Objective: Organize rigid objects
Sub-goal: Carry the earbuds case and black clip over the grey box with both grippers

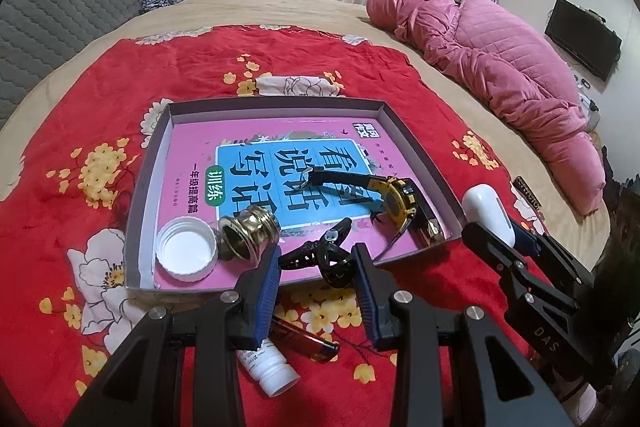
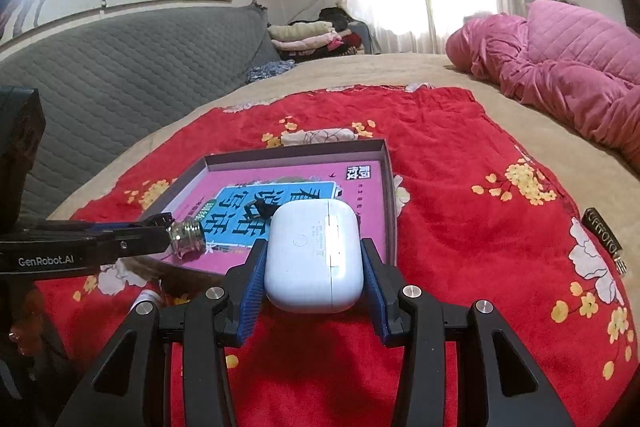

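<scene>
Take the shallow cardboard tray (image 1: 154, 163) on the red floral blanket (image 1: 80, 115) as your landmark. A glossy pink and blue book (image 1: 256, 163) lines its floor. In its near left corner lies a round white ribbed plastic cap (image 1: 186, 250), open side up. Just right of it a shiny threaded metal fitting (image 1: 246, 235) lies on its side. Next along the near edge sits a black toothed hair clip (image 1: 320, 253), with your left tongs (image 1: 316, 255) spread either side of it; the ribbed blue pads (image 1: 267, 281) grip nothing. Below the tray's near wall, on the blanket, rest a dark red glossy cylinder (image 1: 304, 343) and a small white plastic bottle (image 1: 272, 373). Toward the tray's right side lies a chunky yellow and black wristwatch (image 1: 396, 201). Beyond the tray's near right corner, your right tongs (image 2: 314, 267) pinch a smooth, rounded white earbud case (image 2: 314, 259) by its sides, held above the blanket.
</scene>
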A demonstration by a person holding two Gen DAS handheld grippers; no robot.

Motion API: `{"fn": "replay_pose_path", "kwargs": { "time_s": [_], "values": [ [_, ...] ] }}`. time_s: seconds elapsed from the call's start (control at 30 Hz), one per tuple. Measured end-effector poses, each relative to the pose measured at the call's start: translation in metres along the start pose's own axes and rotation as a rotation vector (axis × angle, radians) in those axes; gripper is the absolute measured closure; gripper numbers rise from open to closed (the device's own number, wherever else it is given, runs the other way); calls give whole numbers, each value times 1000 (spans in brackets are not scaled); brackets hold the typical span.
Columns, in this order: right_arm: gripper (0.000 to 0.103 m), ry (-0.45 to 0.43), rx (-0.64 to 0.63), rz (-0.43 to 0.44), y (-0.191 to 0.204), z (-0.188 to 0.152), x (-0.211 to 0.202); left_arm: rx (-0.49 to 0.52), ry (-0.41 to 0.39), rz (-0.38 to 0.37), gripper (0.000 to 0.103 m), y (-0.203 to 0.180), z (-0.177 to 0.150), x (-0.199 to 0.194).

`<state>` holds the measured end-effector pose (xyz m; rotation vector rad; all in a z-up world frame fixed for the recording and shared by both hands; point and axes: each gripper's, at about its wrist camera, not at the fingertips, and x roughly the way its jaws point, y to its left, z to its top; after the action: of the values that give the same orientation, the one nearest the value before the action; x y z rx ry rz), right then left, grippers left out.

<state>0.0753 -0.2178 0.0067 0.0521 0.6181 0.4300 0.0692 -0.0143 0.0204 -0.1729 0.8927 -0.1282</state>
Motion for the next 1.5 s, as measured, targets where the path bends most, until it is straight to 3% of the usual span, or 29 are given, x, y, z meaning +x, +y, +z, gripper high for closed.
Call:
{"fn": "replay_pose_path", "kwargs": {
  "time_s": [0.9, 1.5],
  "values": [
    [57, -3, 8, -21, -7, 0, 2, 4, 33, 38, 67, -9, 7, 20],
    [57, 21, 38, -8, -19, 1, 19, 42, 92, 50, 67, -31, 18, 59]
  ]
}}
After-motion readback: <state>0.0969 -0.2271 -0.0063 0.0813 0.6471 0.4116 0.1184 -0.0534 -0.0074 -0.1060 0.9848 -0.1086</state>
